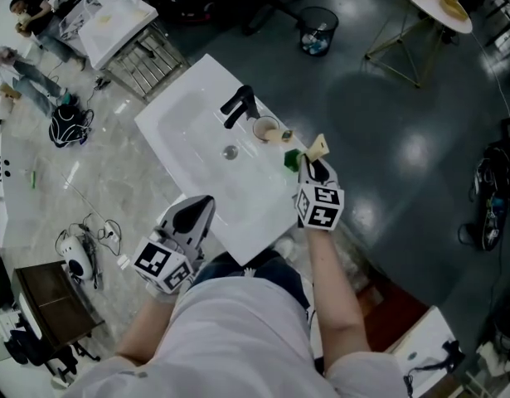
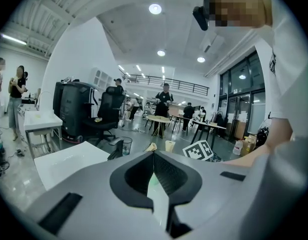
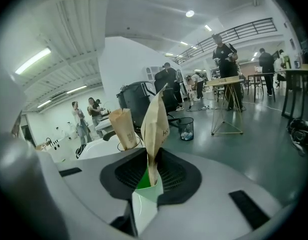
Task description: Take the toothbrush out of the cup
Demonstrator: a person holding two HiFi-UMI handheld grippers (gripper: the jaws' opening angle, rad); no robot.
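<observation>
Grasp step: the right gripper (image 3: 149, 170) pinches the tan paper-wrapped toothbrush (image 3: 156, 124) at four o'clock of the pale round cup (image 1: 255, 128), the left gripper (image 2: 154, 156) is pressed together empty, and next likely comes a straight lift clear.

the tap (image 1: 238, 106) stands at the far edge of the sink (image 1: 184, 131), the drain (image 1: 230, 151) just near of it, the cup (image 1: 265, 128) just right of the tap. right of the cup, the right gripper (image 1: 315, 169) grips the toothbrush (image 1: 318, 146). the left gripper (image 1: 199, 207) is at the sink's near-left corner.
</observation>
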